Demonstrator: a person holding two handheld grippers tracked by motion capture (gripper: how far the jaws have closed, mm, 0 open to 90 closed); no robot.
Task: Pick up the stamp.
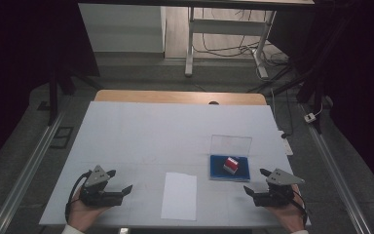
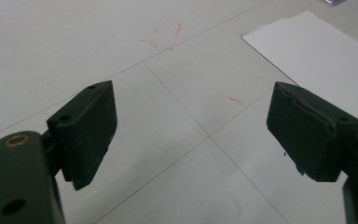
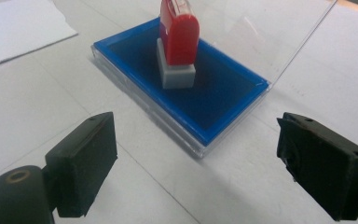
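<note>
A red stamp (image 3: 179,30) on a grey base stands upright on the blue ink pad (image 3: 214,105) of an open clear case, toward 4 o'clock on the table (image 1: 141,131). The hinged lid (image 1: 231,145) stands open on the far side. A white paper sheet (image 1: 179,196) lies at 6 o'clock, apart from the case. The right gripper (image 1: 265,183) rests just beside the case, jaws wide and empty. The left gripper (image 1: 118,181), at 7 o'clock, is likewise wide and empty. Judged risk: a jaw catching the stamp off-centre could topple it, smearing ink; knocking the light case could slide it.
</note>
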